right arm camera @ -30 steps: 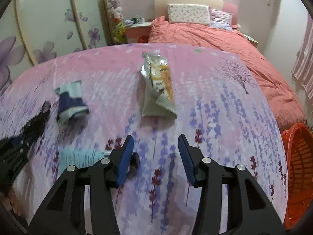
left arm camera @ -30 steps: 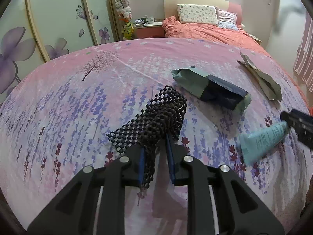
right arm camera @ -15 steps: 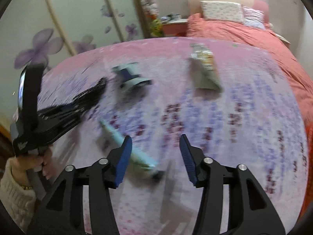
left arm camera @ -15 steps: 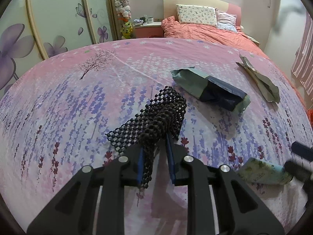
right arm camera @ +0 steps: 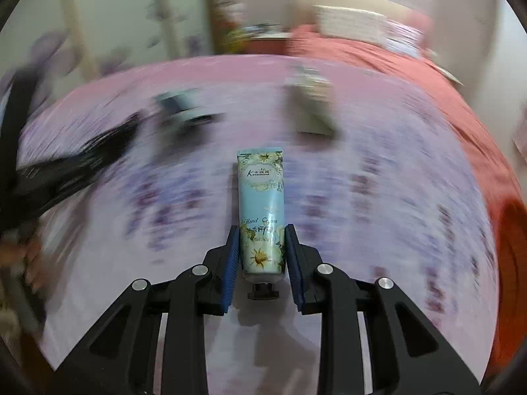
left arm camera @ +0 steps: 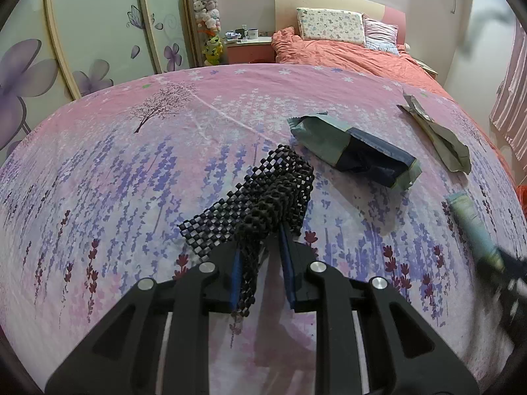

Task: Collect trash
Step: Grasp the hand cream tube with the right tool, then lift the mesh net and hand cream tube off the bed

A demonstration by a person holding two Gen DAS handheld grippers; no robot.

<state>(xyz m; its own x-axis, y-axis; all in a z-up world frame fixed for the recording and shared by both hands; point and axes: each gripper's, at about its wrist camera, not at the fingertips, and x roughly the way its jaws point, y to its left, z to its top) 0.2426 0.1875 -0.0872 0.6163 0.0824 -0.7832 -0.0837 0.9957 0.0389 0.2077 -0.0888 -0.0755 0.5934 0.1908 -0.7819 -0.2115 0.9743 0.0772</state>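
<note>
My left gripper (left arm camera: 258,256) is shut on a black mesh mat (left arm camera: 263,197) that droops onto the pink floral bedspread (left arm camera: 131,171). My right gripper (right arm camera: 262,243) is shut on a light blue hand cream tube (right arm camera: 262,197), cap end toward the camera; the tube also shows in the left wrist view (left arm camera: 471,220). A green and dark blue wrapper (left arm camera: 355,151) lies beyond the mat. A crumpled grey-green wrapper (left arm camera: 438,135) lies at the far right. The right wrist view is motion-blurred.
An orange basket (right arm camera: 510,263) sits off the bed's right edge. An orange duvet with pillows (left arm camera: 332,29) lies at the head of the bed. A wardrobe with flower decals (left arm camera: 82,39) stands to the left.
My right gripper swung over the hand cream tube and closed on it, and it is moving fast. My left gripper stayed still, holding the mesh mat.
</note>
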